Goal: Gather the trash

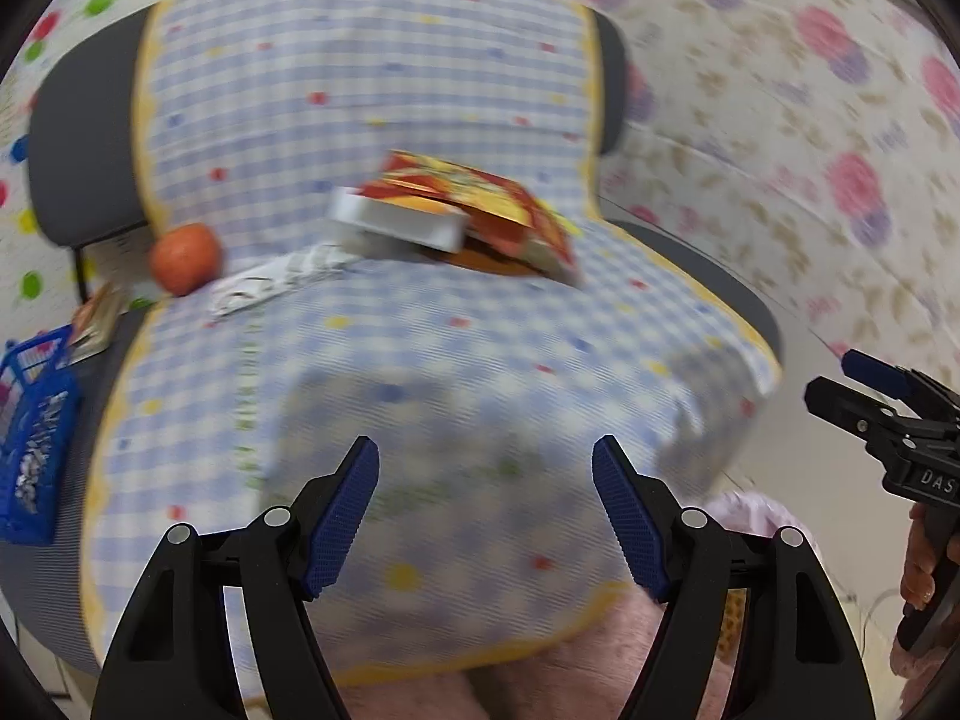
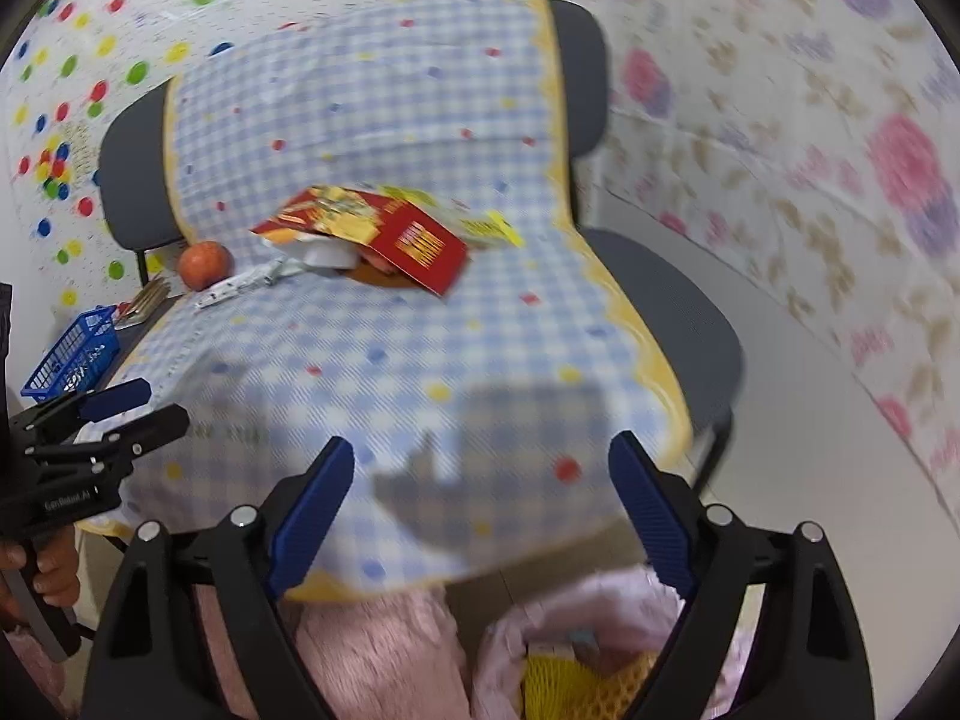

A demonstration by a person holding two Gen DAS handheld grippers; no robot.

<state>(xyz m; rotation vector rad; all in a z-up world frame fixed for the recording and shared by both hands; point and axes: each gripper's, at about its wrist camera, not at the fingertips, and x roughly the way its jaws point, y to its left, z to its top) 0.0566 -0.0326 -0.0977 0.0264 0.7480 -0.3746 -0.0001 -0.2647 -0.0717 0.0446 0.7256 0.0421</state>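
Note:
A chair draped in a blue checked cloth [image 1: 420,360] carries trash at the back of its seat: red and yellow wrappers [image 1: 480,204] [image 2: 384,228], a white box [image 1: 399,222] partly under them, and a crumpled white paper strip [image 1: 270,282] [image 2: 240,287]. An orange fruit [image 1: 185,258] [image 2: 205,264] lies at the seat's left. My left gripper [image 1: 486,504] is open and empty over the seat's front. My right gripper [image 2: 480,492] is open and empty over the front edge. Below it stands a pink-lined bin [image 2: 576,600] with yellow net [image 2: 570,690] inside.
A blue plastic basket [image 1: 33,438] [image 2: 75,354] with items sits left of the chair, with a brown packet [image 1: 96,318] behind it. Patterned walls stand behind and right. Pink fuzzy fabric [image 2: 372,648] lies below the seat's front. The views are motion-blurred.

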